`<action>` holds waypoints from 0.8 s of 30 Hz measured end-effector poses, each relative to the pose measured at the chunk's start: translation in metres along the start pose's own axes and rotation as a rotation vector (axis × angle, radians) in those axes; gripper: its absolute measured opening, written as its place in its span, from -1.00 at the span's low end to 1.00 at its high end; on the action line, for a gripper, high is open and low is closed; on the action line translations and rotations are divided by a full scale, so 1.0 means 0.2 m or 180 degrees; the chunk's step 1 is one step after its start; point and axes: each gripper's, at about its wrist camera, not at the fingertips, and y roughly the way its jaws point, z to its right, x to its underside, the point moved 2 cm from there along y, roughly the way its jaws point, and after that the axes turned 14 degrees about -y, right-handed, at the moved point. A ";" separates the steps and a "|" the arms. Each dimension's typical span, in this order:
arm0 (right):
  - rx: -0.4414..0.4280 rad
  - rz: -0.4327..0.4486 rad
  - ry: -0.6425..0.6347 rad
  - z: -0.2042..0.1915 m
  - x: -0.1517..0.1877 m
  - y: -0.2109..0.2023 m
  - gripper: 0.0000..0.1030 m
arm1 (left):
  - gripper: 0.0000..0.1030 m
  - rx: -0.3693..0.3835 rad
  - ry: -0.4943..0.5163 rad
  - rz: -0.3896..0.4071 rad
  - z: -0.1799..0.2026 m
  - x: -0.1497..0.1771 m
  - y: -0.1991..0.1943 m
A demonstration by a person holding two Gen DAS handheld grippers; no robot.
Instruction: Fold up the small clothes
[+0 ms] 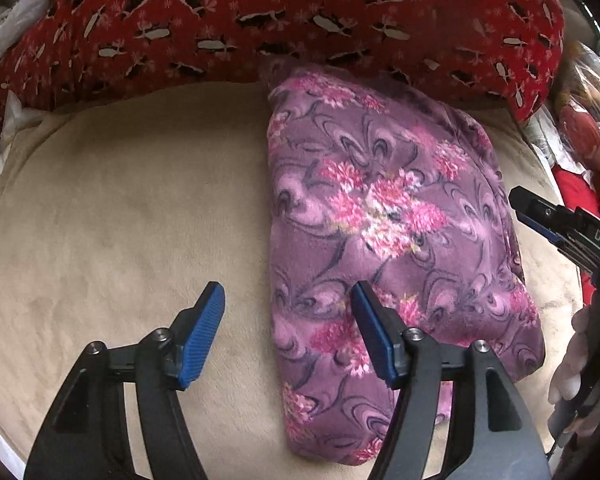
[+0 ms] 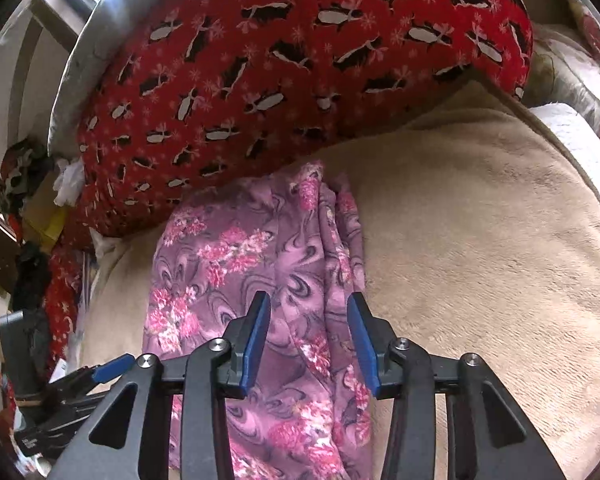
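Note:
A purple fleece garment with pink flowers (image 1: 384,216) lies folded into a thick bundle on a beige blanket (image 1: 120,220). My left gripper (image 1: 286,300) is open and empty, hovering over the garment's left edge. My right gripper (image 2: 310,312) is open and empty, just above the garment's (image 2: 240,264) near right part, where layered folds show. The right gripper also shows in the left wrist view (image 1: 540,216) at the garment's right edge. The left gripper shows in the right wrist view (image 2: 112,364) at the lower left.
A large red pillow with a penguin print (image 1: 260,12) lies along the far edge, touching the garment's far end; it also shows in the right wrist view (image 2: 300,52). Clutter and a doll (image 1: 588,136) sit at the right. Bags and boxes (image 2: 32,208) pile at the left.

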 end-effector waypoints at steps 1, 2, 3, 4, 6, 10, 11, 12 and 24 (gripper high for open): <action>0.0026 0.0010 0.0009 0.01 -0.02 0.01 -0.17 | 0.26 0.0007 -0.0006 0.0031 -0.01 -0.01 -0.01; 0.0046 0.0013 0.0026 0.02 -0.04 0.02 -0.16 | 0.27 0.0017 -0.0040 0.0080 -0.02 -0.04 -0.02; 0.0062 0.0024 0.0066 0.03 -0.06 0.03 -0.15 | 0.27 0.0034 -0.0109 0.0108 -0.03 -0.08 -0.03; 0.0058 0.0049 0.0135 0.05 -0.09 0.04 -0.14 | 0.27 0.0080 -0.0197 0.0094 -0.06 -0.13 -0.02; -0.0031 0.0088 0.0368 0.09 -0.14 0.09 0.02 | 0.27 0.0168 -0.0380 -0.0025 -0.10 -0.20 0.02; -0.0096 -0.0036 0.0649 0.13 -0.20 0.24 0.06 | 0.27 0.0375 -0.0662 -0.0320 -0.13 -0.31 0.15; -0.0091 -0.0049 0.0588 0.12 -0.21 0.26 0.02 | 0.27 0.0419 -0.0698 -0.0345 -0.13 -0.33 0.16; -0.0129 -0.0036 0.0459 0.08 -0.23 0.27 -0.35 | 0.27 0.0486 -0.0746 -0.0371 -0.13 -0.34 0.18; -0.0132 0.0253 0.0248 0.07 -0.16 0.13 -0.69 | 0.54 0.0860 -0.0905 -0.0517 -0.19 -0.31 0.21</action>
